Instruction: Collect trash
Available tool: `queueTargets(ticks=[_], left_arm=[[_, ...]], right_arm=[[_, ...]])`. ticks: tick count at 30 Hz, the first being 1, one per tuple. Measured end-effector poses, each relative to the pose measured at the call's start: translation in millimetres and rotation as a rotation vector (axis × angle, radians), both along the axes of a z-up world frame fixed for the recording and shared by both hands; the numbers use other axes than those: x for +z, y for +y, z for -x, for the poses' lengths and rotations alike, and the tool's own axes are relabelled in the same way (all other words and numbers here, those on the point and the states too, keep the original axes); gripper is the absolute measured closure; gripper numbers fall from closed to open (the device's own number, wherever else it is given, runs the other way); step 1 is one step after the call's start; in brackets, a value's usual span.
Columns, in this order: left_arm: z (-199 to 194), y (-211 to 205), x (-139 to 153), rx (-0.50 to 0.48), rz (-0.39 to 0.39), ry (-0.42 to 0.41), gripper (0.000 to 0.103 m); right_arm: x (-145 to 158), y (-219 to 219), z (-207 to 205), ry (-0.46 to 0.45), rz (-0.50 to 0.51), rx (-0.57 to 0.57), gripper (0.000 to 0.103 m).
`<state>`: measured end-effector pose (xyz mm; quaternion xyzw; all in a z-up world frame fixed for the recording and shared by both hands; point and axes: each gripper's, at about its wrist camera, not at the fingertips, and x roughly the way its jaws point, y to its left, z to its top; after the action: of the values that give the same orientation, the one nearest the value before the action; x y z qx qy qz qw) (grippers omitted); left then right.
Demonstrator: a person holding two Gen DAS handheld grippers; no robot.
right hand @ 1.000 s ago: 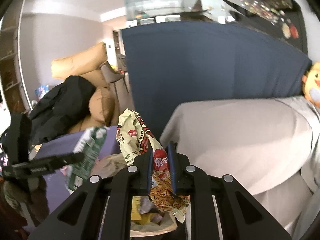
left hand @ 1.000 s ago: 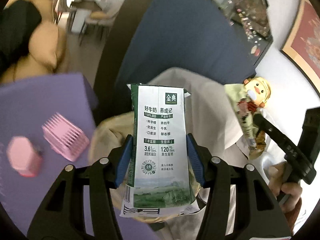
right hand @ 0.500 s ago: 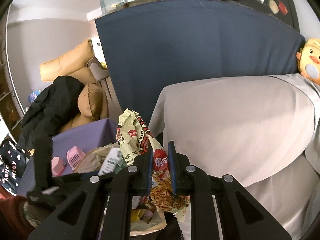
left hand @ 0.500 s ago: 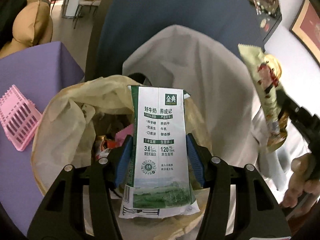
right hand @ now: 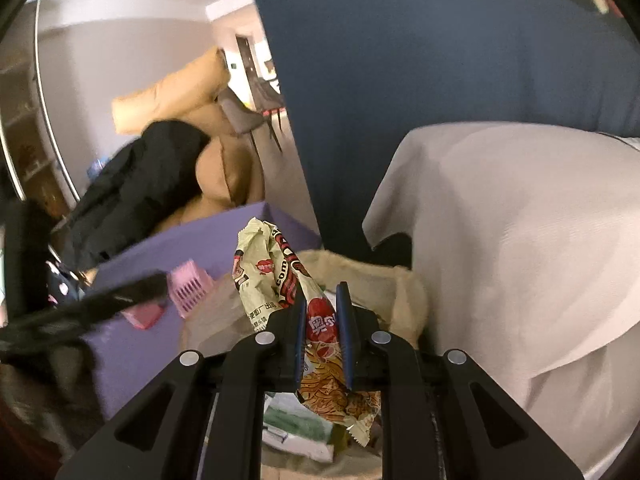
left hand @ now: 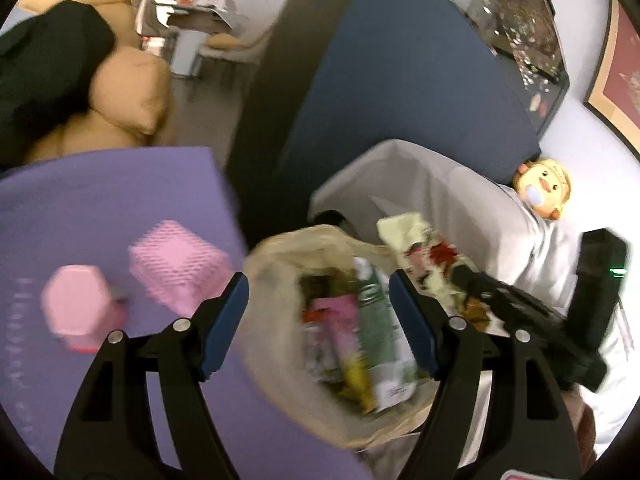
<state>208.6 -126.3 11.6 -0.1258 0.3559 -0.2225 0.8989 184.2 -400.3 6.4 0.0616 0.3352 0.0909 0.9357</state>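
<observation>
We take the trash bag (left hand: 280,344), a crumpled beige liner with its mouth open, as the landmark for every place given here. The left gripper (left hand: 318,320) hangs over the bag's mouth; its jaws have just been opening and now stand apart with nothing between them. The milk carton (left hand: 380,340), green and white, lies inside the bag among other refuse, beside a pink wrapper (left hand: 334,332) and something yellow and blurred lower down, so we judge that item delivered. The right gripper (right hand: 322,340) has its jaws clamped on a snack wrapper (right hand: 272,276), cream and red with printed noodles, which hangs directly above the bag's mouth and has not yet been let go; in the right wrist view the carton shows below it in the bag. We judge the task well advanced: one piece is in, one is held over the opening, and its release is what remains in sight. To the left of the bag, on the purple bench (left hand: 100,200), stand a pink comb-like holder (left hand: 178,266) and a pink block (left hand: 78,308); whether these count as trash we cannot tell. Behind the bag on its right lies a pale draped cloth (right hand: 520,220).
</observation>
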Motion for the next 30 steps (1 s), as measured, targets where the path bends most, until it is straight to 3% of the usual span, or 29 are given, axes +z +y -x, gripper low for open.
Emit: queueTargets(ticks=[4,10,17,26,29,30], left_arm=[[14,28,-5,0.093,-0.142,0.006,0.032],[34,61,-20,0.122,-0.222,0.032,0.027],[45,81,-30,0.113,-0.192,0.051,0.021],[59,100,-27,0.116,-0.154,0.042,0.015],[68,105,-27,0.118,-0.147,0.041,0.013],[72,105,-26,0.121,-0.145,0.039,0.013]], right_arm=[[-43,13,-19,0.118,0.016,-0.015,0.088],[-78,30,-26,0.213,0.076,-0.002,0.088],[-96,44,-30,0.27,0.173,0.017,0.088],[-96,46,-23,0.291,0.165,0.006,0.088],[-85,44,-16,0.277,0.153,-0.006,0.085],[-80,44,-13,0.266,0.154,-0.012,0.077]])
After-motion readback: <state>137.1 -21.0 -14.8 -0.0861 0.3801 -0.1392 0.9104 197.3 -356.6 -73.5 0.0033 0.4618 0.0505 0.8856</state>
